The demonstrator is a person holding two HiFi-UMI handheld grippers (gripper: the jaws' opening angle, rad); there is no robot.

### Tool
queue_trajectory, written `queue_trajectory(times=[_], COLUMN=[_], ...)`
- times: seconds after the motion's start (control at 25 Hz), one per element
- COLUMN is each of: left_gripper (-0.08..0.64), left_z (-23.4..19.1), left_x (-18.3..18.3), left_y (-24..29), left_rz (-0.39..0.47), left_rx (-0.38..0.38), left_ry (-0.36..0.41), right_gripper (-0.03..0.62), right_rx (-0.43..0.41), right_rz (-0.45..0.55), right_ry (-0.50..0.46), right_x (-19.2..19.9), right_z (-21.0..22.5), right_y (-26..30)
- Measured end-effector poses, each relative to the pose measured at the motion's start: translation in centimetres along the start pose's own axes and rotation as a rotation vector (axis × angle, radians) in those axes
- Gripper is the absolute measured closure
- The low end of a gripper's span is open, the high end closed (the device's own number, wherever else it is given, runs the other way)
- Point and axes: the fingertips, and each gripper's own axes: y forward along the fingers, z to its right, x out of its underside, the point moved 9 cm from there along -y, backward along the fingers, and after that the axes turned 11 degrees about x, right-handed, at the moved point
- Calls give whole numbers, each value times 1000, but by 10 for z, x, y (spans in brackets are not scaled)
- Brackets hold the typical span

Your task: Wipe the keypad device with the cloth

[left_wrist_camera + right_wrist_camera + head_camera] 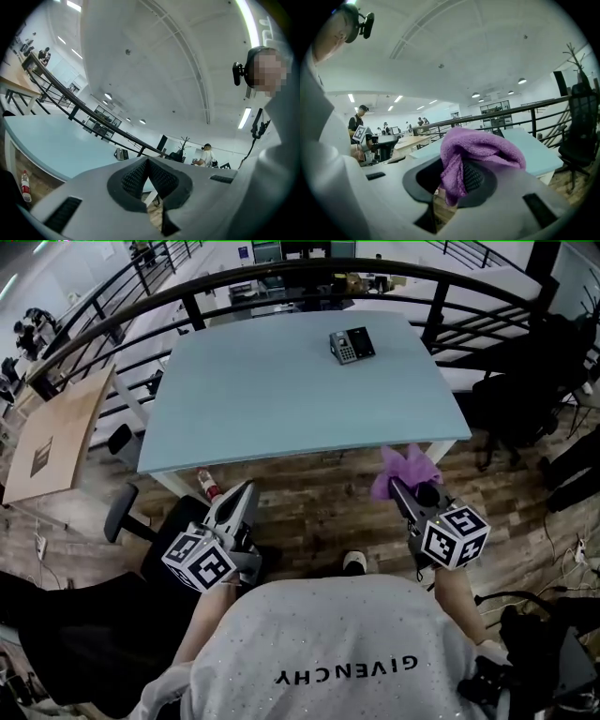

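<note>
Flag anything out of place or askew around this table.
The small dark keypad device sits skewed on the pale blue table, near its far side. A red-labelled plastic bottle is on the wooden floor by the near edge. Nothing looks spilled or damaged.

A pale blue table (281,399) stands on a wood-plank floor (319,512). A curved black railing (281,273) runs behind its far edge. A light wooden desk (52,437) sits at left, a black chair (581,136) at right. The white ceiling (154,56) carries strip lights (244,118).

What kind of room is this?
Probably a big open office, up on a balcony: a curved black metal railing, a black swivel chair, and people at wooden desks.
</note>
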Motion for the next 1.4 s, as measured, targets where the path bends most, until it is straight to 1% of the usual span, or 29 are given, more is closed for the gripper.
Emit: queue_trajectory(times=[0.12, 0.2, 0.4, 0.48, 0.56, 0.68, 0.8, 0.88, 0.96, 1.08, 1.24, 1.32, 1.4], left_gripper=[568, 568, 568, 568, 568, 568, 568, 568, 568, 568, 569, 568, 568], left_z=[-15, -23, -34, -38, -44, -53, -54, -57, -61, -65, -81, -90, -100], left_x=[-8, -12, -8, -4, 5, 19, 25, 29, 33, 33, 31, 30, 27], left_y=[28, 47, 100, 124, 148, 178, 204, 215, 221, 224, 228, 236, 253], left_rz=[17, 42, 70, 70, 56, 40, 27, -3, -35, -49, -74, -76, -81], left_rx=[-33, -57, -82, -83, -71, -48, -56, -70, -79, -81, -56, -41, -31], left_ry=[18, 17, 13, 18, 29, 23, 6, 10, 12, -11, -50, -74, -79], right_gripper=[523, 523, 523, 523, 523, 523, 523, 523, 523, 523, 523, 523, 523], right_rx=[-17, -26, -43, -60, -75, -72, -77, -83, -83, -70, -78, -72, -61], right_rz=[16, 22, 10, 9, 6, -10, -27, -37, -46, -60, -92, -109, -113], right_ry=[-21, -25, -36, -48, -80, -108, -69, -44, -30, 7, 86, 96, 108], right_x=[-19, -29, -38, -40, -39, -34, -35, -37, -37, -33, -24, -22, -27], right_z=[27, 47, 100, 120, 137, 162, 186, 197, 204, 208, 206, 207, 215], right_y=[26, 41, 67, 78, 89, 107, 119, 125, 128, 133, 145, 151, 160])
